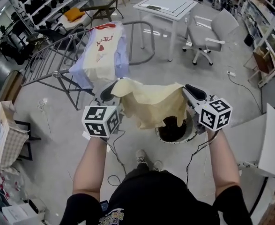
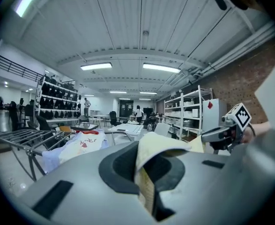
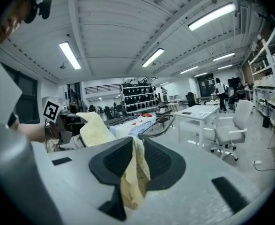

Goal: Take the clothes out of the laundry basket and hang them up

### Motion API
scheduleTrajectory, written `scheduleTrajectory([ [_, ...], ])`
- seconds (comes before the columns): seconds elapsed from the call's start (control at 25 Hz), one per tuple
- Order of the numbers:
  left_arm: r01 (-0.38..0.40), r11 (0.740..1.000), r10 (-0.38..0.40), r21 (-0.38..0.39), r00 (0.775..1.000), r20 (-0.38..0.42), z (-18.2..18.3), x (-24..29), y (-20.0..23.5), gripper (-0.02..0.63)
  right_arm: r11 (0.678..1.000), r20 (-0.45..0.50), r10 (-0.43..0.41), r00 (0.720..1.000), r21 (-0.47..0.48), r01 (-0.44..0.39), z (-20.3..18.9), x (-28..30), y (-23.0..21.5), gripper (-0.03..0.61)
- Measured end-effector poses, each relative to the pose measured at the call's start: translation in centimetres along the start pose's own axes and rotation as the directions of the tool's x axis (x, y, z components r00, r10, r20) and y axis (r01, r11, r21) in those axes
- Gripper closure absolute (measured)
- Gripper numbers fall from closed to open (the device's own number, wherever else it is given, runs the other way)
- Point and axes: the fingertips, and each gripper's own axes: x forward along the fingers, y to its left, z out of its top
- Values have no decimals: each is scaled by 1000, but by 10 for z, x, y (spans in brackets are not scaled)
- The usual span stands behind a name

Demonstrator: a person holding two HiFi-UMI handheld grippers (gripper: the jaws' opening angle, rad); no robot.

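A pale yellow cloth [image 1: 149, 102] hangs spread between my two grippers, above the round laundry basket [image 1: 192, 131] on the floor. My left gripper [image 1: 110, 92] is shut on the cloth's left corner, and the fabric [image 2: 158, 146] folds out between its jaws. My right gripper [image 1: 188, 89] pinches the right corner, where the cloth [image 3: 132, 172] droops from between the black pads. Beyond, a grey drying rack [image 1: 48, 64] carries a white shirt with red print [image 1: 104, 48] over a light blue garment.
A white table [image 1: 165, 6] and a grey office chair [image 1: 212, 32] stand behind the rack. A fabric bag [image 1: 6, 135] sits at the left. A white board [image 1: 273, 144] lies at the right. Cables trail on the floor by my feet.
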Motion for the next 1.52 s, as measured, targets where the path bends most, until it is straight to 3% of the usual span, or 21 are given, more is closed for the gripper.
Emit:
scheduleTrajectory([
  [0.12,-66,998,66,3,998,-10,4,-23,1,604,994,-7,104,995,-45,-104,1,2,31,416],
  [0.24,-111,994,112,23,993,-26,4,-40,-3,604,971,13,227,974,-85,-225,7,6,67,396],
  [0.44,-172,984,174,39,984,-45,-3,-59,-2,604,891,-36,426,904,-159,-426,-13,33,152,337],
  [0.6,-193,980,195,40,979,-59,-7,-67,-1,604,828,-92,499,862,-241,-506,-30,50,211,308],
  [0.76,-183,982,186,44,981,-62,-9,-75,-3,604,803,-113,495,862,-319,-503,-38,68,243,293],
  [0.96,-162,986,165,46,984,-60,-13,-88,4,604,798,-126,410,903,-430,-422,-40,93,260,295],
  [1.08,-164,985,166,47,985,-54,-16,-99,20,604,811,-113,379,918,-438,-388,-36,100,261,418],
  [1.16,-161,986,162,44,986,-45,-14,-107,30,604,828,-93,352,931,-432,-357,-27,104,257,549],
  [1.4,-82,996,83,22,996,-38,-17,-122,46,604,827,-73,310,948,-471,-307,-10,123,276,534],
  [1.52,-65,998,66,26,997,-37,-22,-130,59,604,851,-58,308,949,-430,-303,-3,128,282,565],
])
